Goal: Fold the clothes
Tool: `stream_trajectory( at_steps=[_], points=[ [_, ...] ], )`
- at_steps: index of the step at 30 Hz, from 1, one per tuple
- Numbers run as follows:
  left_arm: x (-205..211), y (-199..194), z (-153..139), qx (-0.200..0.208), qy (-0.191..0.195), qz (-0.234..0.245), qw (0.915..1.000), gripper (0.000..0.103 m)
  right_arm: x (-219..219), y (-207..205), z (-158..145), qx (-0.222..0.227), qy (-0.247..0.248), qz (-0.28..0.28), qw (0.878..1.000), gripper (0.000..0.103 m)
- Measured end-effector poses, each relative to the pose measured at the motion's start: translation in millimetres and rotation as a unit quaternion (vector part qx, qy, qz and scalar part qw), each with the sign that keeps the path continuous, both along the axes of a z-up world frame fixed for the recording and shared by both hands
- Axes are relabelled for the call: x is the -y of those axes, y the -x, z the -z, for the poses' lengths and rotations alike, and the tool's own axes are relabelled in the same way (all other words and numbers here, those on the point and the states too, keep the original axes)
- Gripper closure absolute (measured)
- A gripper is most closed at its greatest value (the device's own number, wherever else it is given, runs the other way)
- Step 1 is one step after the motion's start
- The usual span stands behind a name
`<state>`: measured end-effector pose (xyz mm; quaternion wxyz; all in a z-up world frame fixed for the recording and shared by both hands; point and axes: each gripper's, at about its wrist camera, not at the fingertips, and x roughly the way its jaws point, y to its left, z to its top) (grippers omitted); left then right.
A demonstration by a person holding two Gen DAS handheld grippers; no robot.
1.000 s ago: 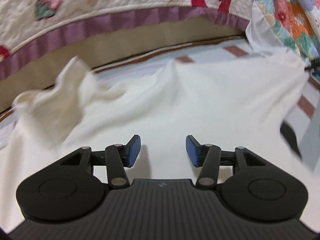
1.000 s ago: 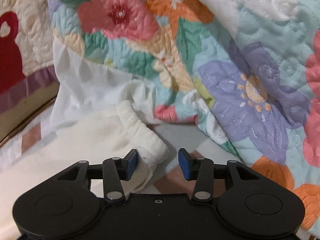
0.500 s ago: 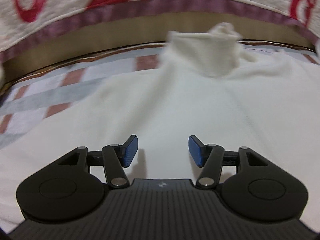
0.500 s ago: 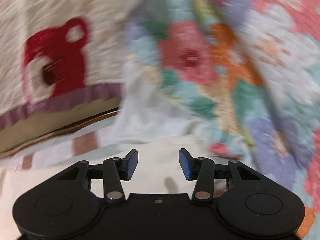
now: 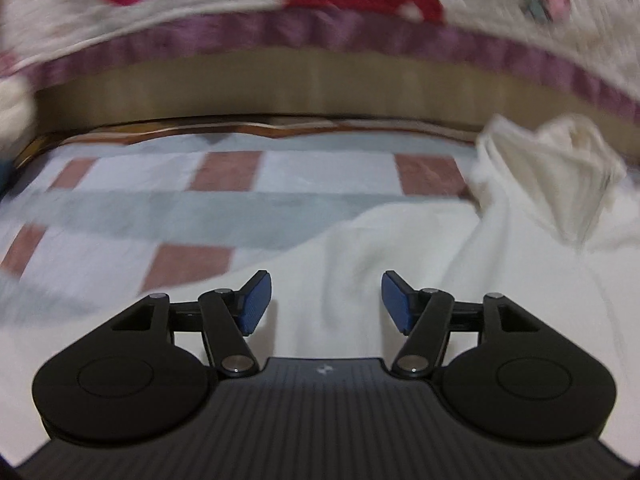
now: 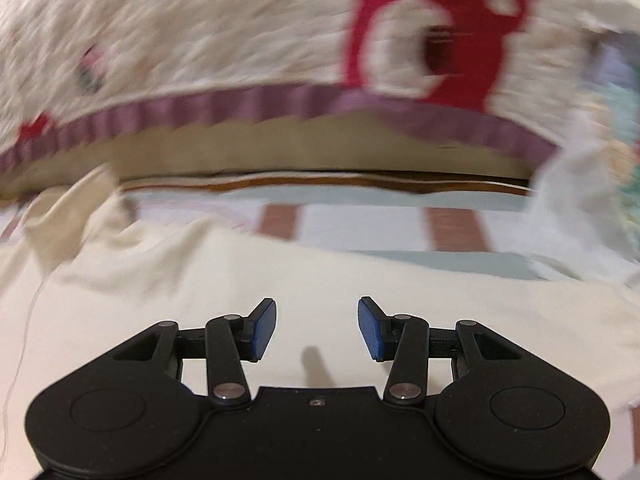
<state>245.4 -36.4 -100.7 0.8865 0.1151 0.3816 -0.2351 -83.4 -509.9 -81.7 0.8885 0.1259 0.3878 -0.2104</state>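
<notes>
1. The left gripper [image 5: 326, 300] hangs low over a cream garment [image 5: 420, 264], its blue pads [image 5: 254, 300] set wide apart with only cloth in the gap and nothing pinched.

2. The right gripper [image 6: 316, 330] is likewise spread wide and empty-handed, poised just above the same cream garment [image 6: 240, 276], a thin shadow falling on the cloth between its pads.

3. The garment lies spread on a checked sheet [image 5: 168, 216], its near edge running diagonally just ahead of the left pads; a bunched, rumpled end [image 5: 552, 168] rises at the far right of the left view and reads as a crumpled cuff or sleeve, though blur leaves that uncertain.

4. Behind it, a quilt with red motifs and a purple border [image 6: 248, 104] overhangs the bed's far side; a floral quilt [image 6: 624, 128] edges the right view.

5. Judged from the layout, folding has not yet started: both views are smeared, suggesting the grippers are swinging toward a hold.

6. To do the step well, each gripper would need to settle before closing, bite a single edge layer rather than the sheet beneath, and pick matching points so the fold lands square. The bunched end wants flattening first.
</notes>
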Motion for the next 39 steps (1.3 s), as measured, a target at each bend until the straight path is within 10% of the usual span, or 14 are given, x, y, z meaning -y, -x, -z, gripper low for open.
stream_trajectory(
  at_steps=[3, 5, 8, 15, 20, 28, 33, 39],
  points=[
    [19, -15, 12, 0.005, -0.017, 0.033, 0.9993, 0.045, -17, -21, 13, -0.012, -0.004, -0.023, 1.000, 0.053],
    [28, -19, 14, 0.016, -0.030, 0.043, 0.9985, 0.085, -22, -30, 20, -0.012, -0.010, -0.026, 1.000, 0.053],
    [38, -21, 13, 0.050, -0.062, 0.046, 0.9957, 0.095, -26, -37, 31, -0.016, -0.015, -0.032, 0.999, 0.053],
    [16, -34, 24, 0.069, -0.040, -0.027, 0.9965, 0.094, -21, -29, 51, -0.034, -0.012, -0.026, 0.999, 0.053],
    [14, -34, 21, 0.079, -0.064, -0.062, 0.9929, 0.056, -19, -23, 50, -0.035, -0.010, -0.023, 0.999, 0.052],
    [-54, 4, -24, 0.065, -0.002, -0.136, 0.9885, 0.052, -18, -22, 53, -0.026, -0.011, -0.021, 0.999, 0.051],
    [-129, 40, -32, 0.057, -0.013, -0.227, 0.9722, 0.048, -20, -22, 49, -0.039, -0.008, -0.009, 0.999, 0.049],
    [-229, 62, -36, -0.002, 0.042, -0.368, 0.9289, 0.047, -33, -9, 33, -0.022, -0.014, 0.023, 0.999, 0.049]
  ],
)
